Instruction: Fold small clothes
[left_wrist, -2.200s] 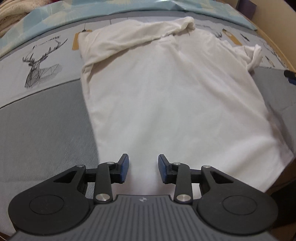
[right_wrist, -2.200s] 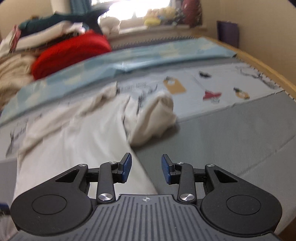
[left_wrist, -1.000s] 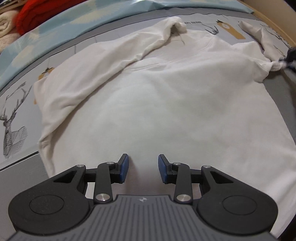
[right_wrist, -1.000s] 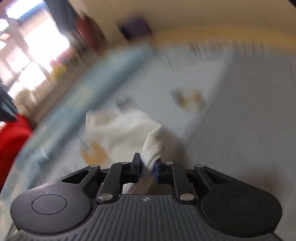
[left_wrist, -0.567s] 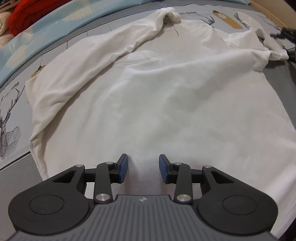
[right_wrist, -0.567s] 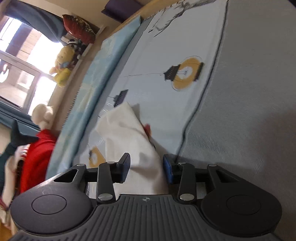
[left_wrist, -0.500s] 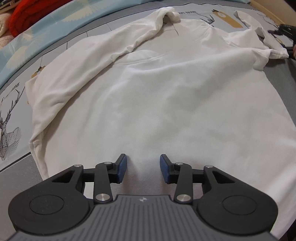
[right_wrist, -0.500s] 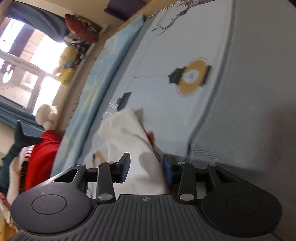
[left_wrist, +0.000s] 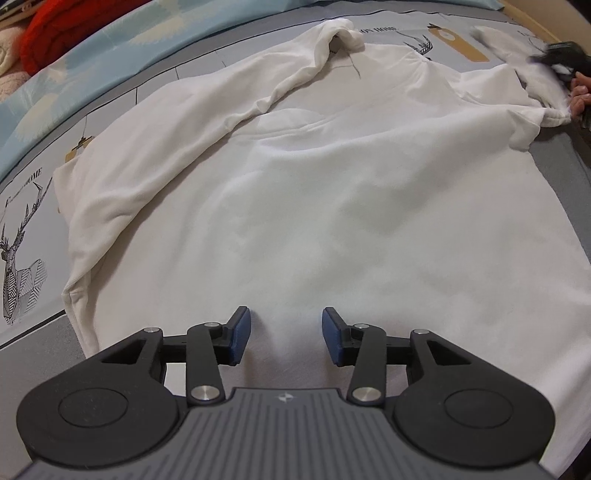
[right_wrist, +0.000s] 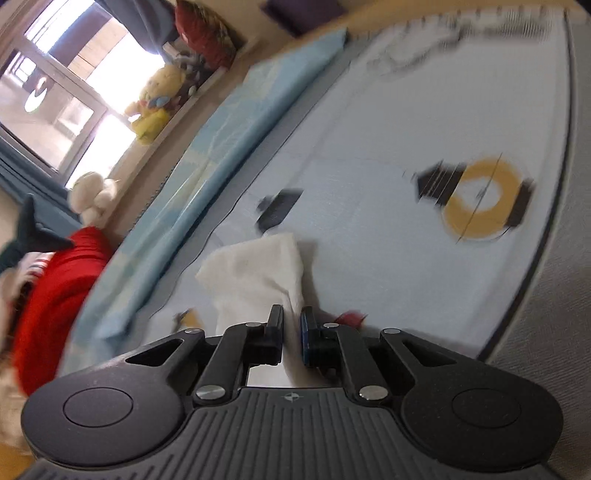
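Right hand-held gripper pinched the sleeve; left one hung open over the shirt body.

My left hand-held gripper (left_wrist: 282, 334) pointed steeply down over the lower middle of the white shirt (left_wrist: 332, 206), jaws apart, nothing between the pads, shirt cloth below them. The shirt lay spread on the bed (left_wrist: 33, 369), on a grey cover printed with deer, one sleeve folded across its upper left. My right hand-held gripper (right_wrist: 291, 334) was tilted down at a shallower angle, view rolled sideways and blurred; its jaws had just been closing and sat clamped on the white sleeve (right_wrist: 258, 269), cloth bunched between the pads. In the left view I saw that gripper's dark body and fingers of a hand (left_wrist: 580, 94) at the far right edge, at the sleeve end.
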